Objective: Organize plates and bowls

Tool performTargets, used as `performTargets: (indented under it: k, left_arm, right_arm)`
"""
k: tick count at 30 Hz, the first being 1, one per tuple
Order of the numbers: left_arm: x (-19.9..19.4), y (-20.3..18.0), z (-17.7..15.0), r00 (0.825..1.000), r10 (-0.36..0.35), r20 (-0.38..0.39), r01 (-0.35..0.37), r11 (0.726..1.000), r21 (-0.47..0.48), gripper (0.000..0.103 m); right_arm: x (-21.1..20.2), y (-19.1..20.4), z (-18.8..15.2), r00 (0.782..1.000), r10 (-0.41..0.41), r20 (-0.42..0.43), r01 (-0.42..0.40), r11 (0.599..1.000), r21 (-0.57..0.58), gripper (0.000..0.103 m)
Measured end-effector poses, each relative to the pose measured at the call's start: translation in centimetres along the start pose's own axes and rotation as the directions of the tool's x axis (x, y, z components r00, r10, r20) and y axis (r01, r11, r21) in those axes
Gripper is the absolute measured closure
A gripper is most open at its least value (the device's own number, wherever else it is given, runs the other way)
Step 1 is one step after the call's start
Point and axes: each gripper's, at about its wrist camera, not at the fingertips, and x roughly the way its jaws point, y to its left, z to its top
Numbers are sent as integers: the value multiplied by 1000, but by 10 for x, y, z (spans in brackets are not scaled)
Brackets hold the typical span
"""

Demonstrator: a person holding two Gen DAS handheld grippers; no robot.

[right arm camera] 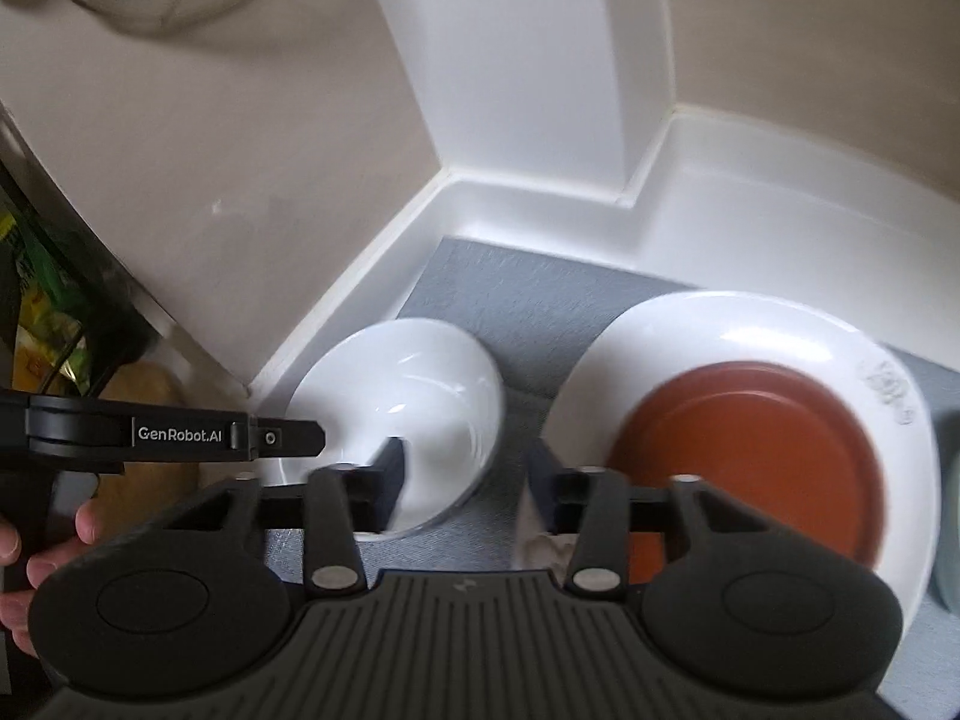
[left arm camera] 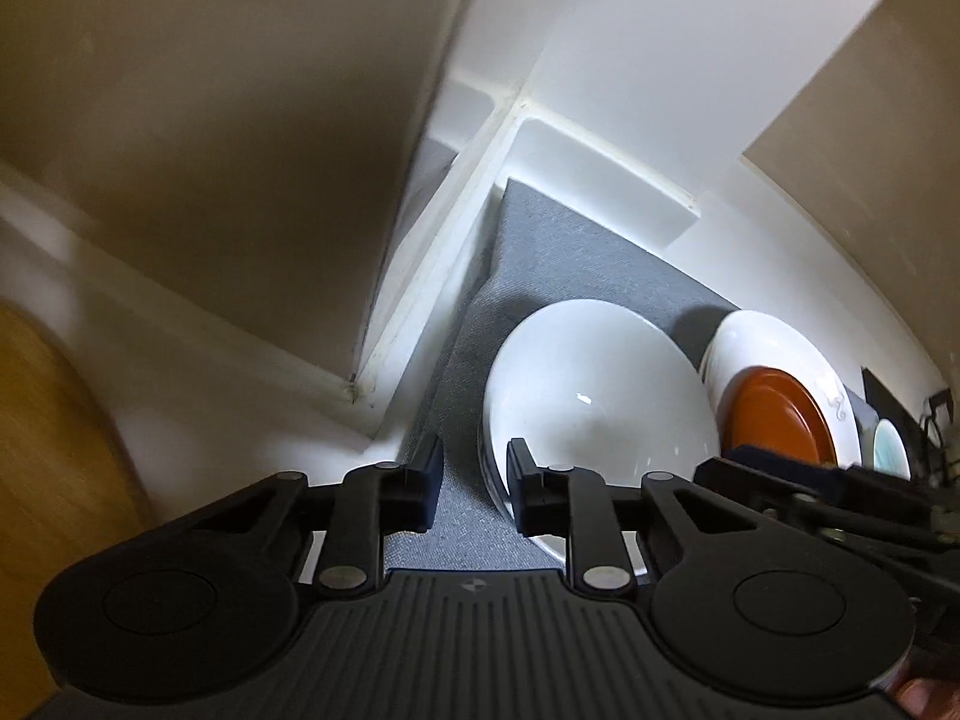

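At the far left of the right wrist view, the person's hand held the left gripper, whose black body bore the lettering "GenRobot.AI" and reached in over the near rim of the white bowl. In its own view the left gripper had its fingers apart with nothing between them; its right finger overlapped the near-left rim of the white bowl, though contact could not be told. The bowl sat on the grey mat in a white-walled corner.

The right gripper hung with its fingers spread wide and empty above the grey mat, its left finger in front of the bowl, its right finger at the edge of the white plate. That plate lay just right of the bowl, apart from it, with a brown-red plate resting on it. A pale teal dish showed at the right edge, beside the white plate
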Motion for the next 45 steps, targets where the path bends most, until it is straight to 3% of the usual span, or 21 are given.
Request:
performTargets:
  k: [2,4,8,13,17,22,26,30,34,38,45]
  left_arm:
    - [4,3,1,1000,-26,-13,26,999,-20,84]
    - [3,4,-1,999,-49,-20,48,999,-23,91]
    - [0,-3,-3,999,-9,-49,9,1000,8,92]
    - [-21,8,-22,995,-15,-101,15,1000,-5,91]
    - [-16,22,-28,990,-16,-137,9,999,-52,91]
    - [-7,5,-17,992,13,-123,-16,1000,-24,91]
    - [-4,-9,-16,989,63,-136,-62,998,14,91]
    - [-18,-17,-12,989,63,-132,-65,998,-10,91]
    - [-45,-44,-7,993,69,-91,-69,998,13,91]
    - [-65,-86,-2,997,56,-50,-52,995,83,91]
    - [-49,-191,8,996,-40,-79,58,968,243,91]
  right_arm:
    - [6,0,0,1000,-14,-21,14,1000,-1,75]
    - [12,-2,-2,999,-15,-44,15,1000,14,88]
    - [7,2,-4,997,-6,-71,7,1000,7,89]
    - [-12,15,-19,994,45,-103,-45,999,-4,89]
    - [-7,20,-30,991,47,-124,-50,998,-25,89]
    - [-1,16,-31,990,67,-122,-67,998,5,82]
    - [-3,14,-32,992,72,-108,-70,997,24,86]
    - [-23,10,-33,992,104,-66,-102,994,44,89]
    - [-60,5,-33,993,115,4,-115,992,40,89]
    - [-100,-22,-38,990,109,86,-119,986,116,88]
    - [-167,-98,-47,974,-27,224,-30,969,246,89]
